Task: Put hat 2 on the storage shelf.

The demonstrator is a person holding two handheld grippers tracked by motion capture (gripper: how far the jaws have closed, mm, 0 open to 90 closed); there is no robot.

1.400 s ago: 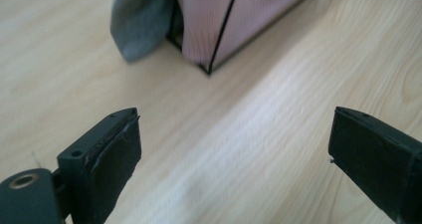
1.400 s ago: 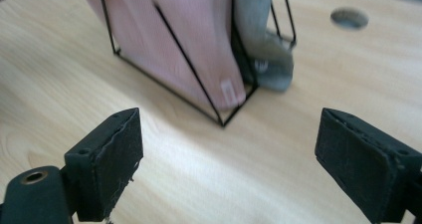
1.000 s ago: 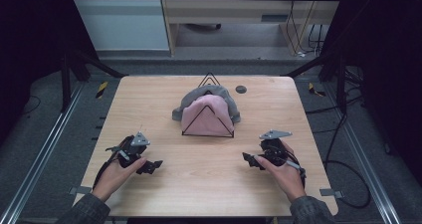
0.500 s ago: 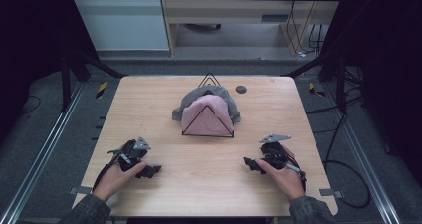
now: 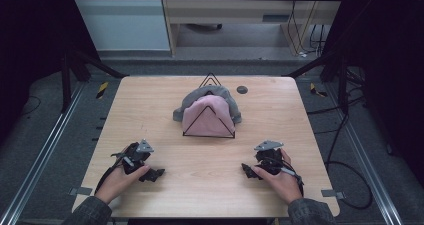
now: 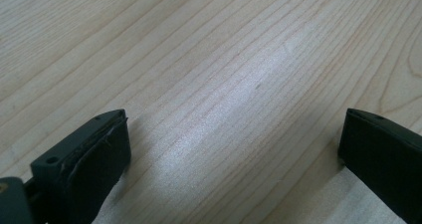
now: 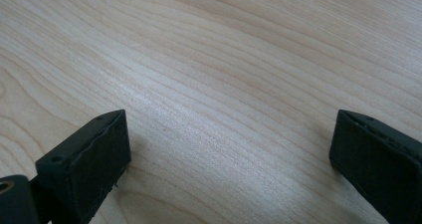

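- Pink cloth (image 5: 207,120), draped with a grey cloth (image 5: 227,99) over the black wire stand (image 5: 209,134), sat mid-bench, untouched.
- We had drawn both hands back from the stand toward the near edge of the bench (image 5: 150,92) over the last second; we judged it a rest, not a grasp.
- Our left gripper (image 5: 152,174) and right gripper (image 5: 247,170) lay well short of the stand, jaws spread wide, holding nothing.
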